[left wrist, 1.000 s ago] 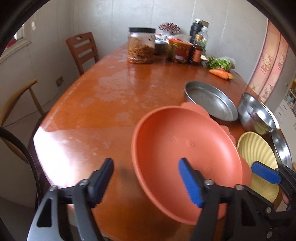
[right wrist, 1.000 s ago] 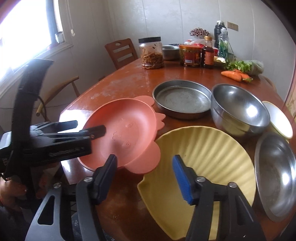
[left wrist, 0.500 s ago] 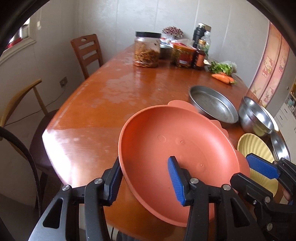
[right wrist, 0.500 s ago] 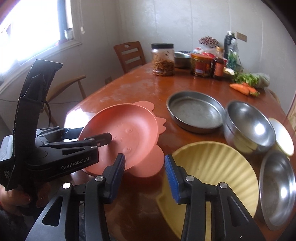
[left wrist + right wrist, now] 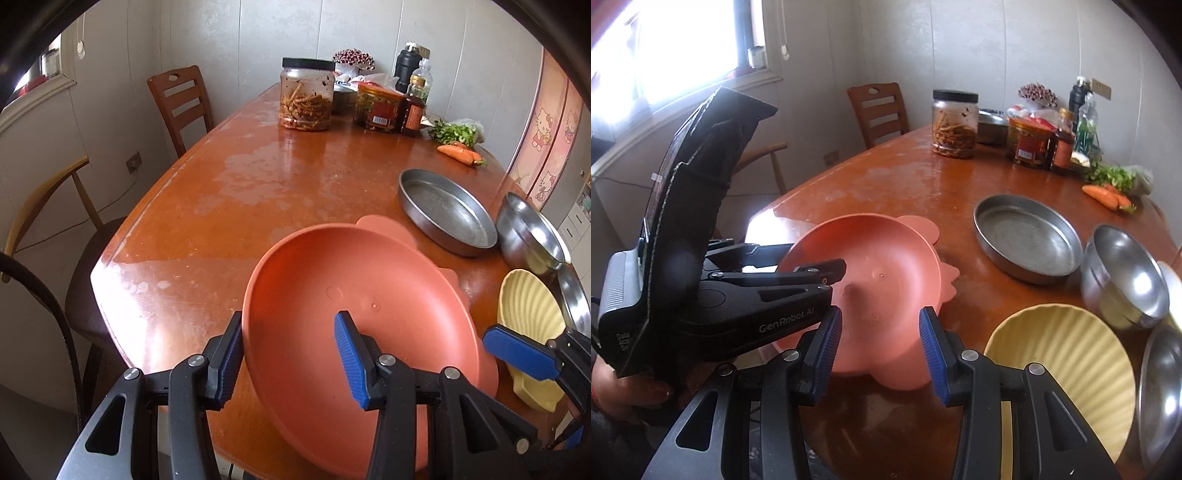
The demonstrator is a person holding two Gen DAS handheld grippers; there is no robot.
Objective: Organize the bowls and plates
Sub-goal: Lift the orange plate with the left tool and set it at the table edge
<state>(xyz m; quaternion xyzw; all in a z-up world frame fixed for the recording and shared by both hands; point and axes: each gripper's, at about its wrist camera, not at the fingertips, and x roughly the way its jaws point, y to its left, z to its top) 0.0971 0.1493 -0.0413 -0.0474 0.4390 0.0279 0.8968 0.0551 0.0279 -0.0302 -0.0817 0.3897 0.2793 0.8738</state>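
Observation:
My left gripper (image 5: 290, 360) is shut on the near rim of an orange plate with lobed edges (image 5: 369, 314), one pad outside the wall and one inside. In the right wrist view the left gripper (image 5: 812, 258) holds the orange plate (image 5: 871, 266) tilted, its gripped side off the table. My right gripper (image 5: 881, 345) hangs over the plate's near lobe, jaws narrowed but apart, nothing pressed between the pads. A ribbed yellow plate (image 5: 1063, 369) lies just right of it. From the left wrist, a right-gripper fingertip (image 5: 517, 354) shows beside the yellow plate (image 5: 528, 314).
A steel pan (image 5: 1027, 236), a steel bowl (image 5: 1123, 277) and a flat steel plate (image 5: 1160, 387) stand to the right. Jars (image 5: 306, 99), bottles, greens and a carrot (image 5: 458, 153) crowd the far end. Chairs (image 5: 181, 103) stand left of the table edge (image 5: 110, 295).
The left gripper's jaws closed on the orange plate's rim and tipped it up. The right gripper's jaws narrowed and it slid left, off the yellow plate toward the orange one.

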